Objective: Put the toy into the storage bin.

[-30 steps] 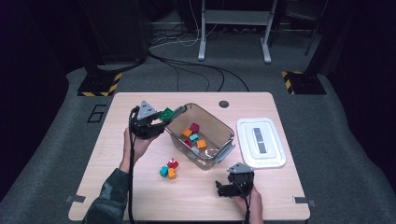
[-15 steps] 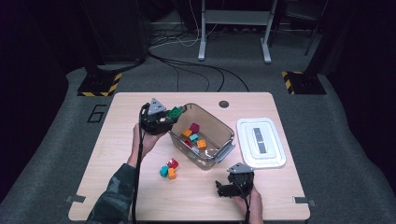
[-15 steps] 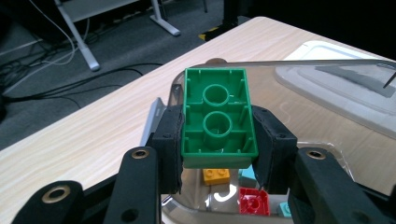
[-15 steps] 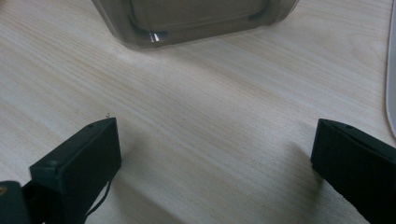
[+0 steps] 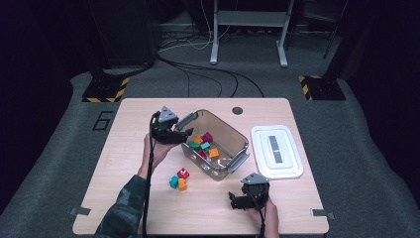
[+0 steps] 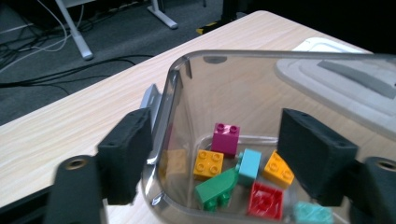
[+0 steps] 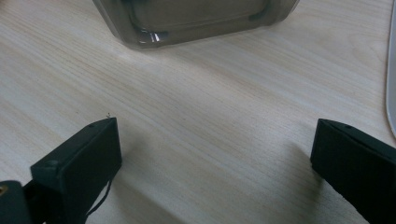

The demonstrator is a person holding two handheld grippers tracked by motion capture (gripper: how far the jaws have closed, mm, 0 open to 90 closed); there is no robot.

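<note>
Clear bin (image 5: 233, 148) of bricks, mid-table; white lid (image 5: 277, 151) just beside.
Left gripper (image 5: 179, 133) jaws wide over bin corner; right gripper (image 5: 236, 201) wide, empty; three bricks (image 5: 179, 179) loose outside.

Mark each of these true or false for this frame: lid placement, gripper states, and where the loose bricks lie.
1. The white lid sits on the bin. False: it lies flat on the table, to the right of the clear bin.
2. The left gripper is open, one jaw outside the bin's wall and the other over its inside. True.
3. The right gripper clamps an orange brick. False: its jaws are open over bare table, with nothing between them.
4. Three loose bricks lie on the table outside the bin, on its near left side. True.
5. A magenta brick lies inside the bin. True.
</note>
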